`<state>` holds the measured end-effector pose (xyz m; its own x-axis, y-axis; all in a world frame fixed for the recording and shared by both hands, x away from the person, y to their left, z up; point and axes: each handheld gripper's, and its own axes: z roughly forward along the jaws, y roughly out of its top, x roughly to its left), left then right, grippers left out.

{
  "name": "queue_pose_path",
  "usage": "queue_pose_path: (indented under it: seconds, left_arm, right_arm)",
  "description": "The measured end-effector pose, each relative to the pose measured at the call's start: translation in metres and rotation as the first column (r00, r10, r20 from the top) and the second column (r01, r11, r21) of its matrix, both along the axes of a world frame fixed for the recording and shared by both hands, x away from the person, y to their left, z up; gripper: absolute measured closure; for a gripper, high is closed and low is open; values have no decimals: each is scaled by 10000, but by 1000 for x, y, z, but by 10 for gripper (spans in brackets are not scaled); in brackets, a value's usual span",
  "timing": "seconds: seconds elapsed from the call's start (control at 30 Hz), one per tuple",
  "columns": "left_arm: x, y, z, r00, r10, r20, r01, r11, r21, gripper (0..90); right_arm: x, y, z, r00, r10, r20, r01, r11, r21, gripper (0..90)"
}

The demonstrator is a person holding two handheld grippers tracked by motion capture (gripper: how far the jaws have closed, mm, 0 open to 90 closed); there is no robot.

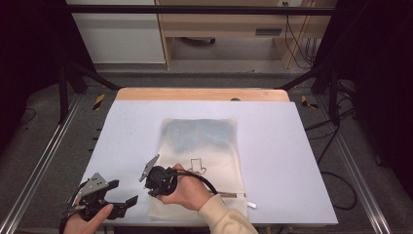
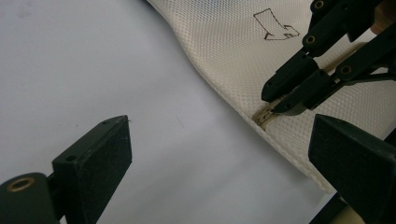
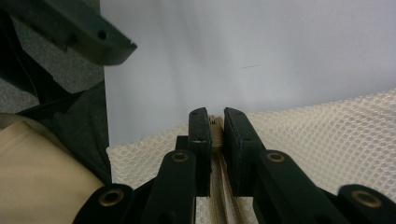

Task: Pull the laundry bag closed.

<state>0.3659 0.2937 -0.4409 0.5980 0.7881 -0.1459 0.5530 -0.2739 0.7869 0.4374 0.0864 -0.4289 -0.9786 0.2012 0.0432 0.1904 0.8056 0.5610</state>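
Right gripper clamped shut on the zipper at the near-left corner of the mesh bag lying mid-table; left gripper gapes empty beside it; advise pinning that corner before drawing steadily along the seam.

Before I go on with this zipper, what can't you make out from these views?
- Zipper pull: high view, under the right gripper; right gripper view, between its jaws.
- Contents of the mesh laundry bag: blurred bluish patch behind the mesh.
- Zipper run: left gripper view, covered by the right gripper.
- Bag's near edge: high view, behind the sleeve.
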Motion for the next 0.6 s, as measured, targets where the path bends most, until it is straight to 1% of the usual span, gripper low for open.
queue_pose_path:
  seconds: [0.07, 0.13, 0.23, 0.37, 0.53, 0.6]
  left_arm:
    - [0, -4, -1, 10000, -87, -27, 87, 10000, 9, 65]
    - [-1, -8, -2, 9997, -230, -67, 231, 9996, 145, 67]
    - [-1, -14, -2, 9993, -360, -66, 361, 9992, 163, 69]
    - [-2, -19, -2, 9988, -475, -84, 475, 9989, -38, 72]
    - [-2, -24, -3, 9982, -590, -107, 590, 9982, 38, 89]
    - [-2, -26, -4, 9979, -619, -180, 619, 9981, -2, 96]
  right_arm:
    - [0, 0, 0, 10000, -20, 0, 20, 10000, 38, 818]
    - [0, -1, 1, 10000, 29, 62, -29, 10000, 77, 818]
    - [0, -1, 1, 10000, -10, 31, 10, 10000, 63, 818]
    - [0, -1, 2, 10000, -2, 70, 1, 10000, 45, 818]
    - [0, -2, 2, 10000, -81, 5, 81, 9999, 140, 818]
    - [0, -2, 3, 9999, -138, 9, 137, 9998, 146, 818]
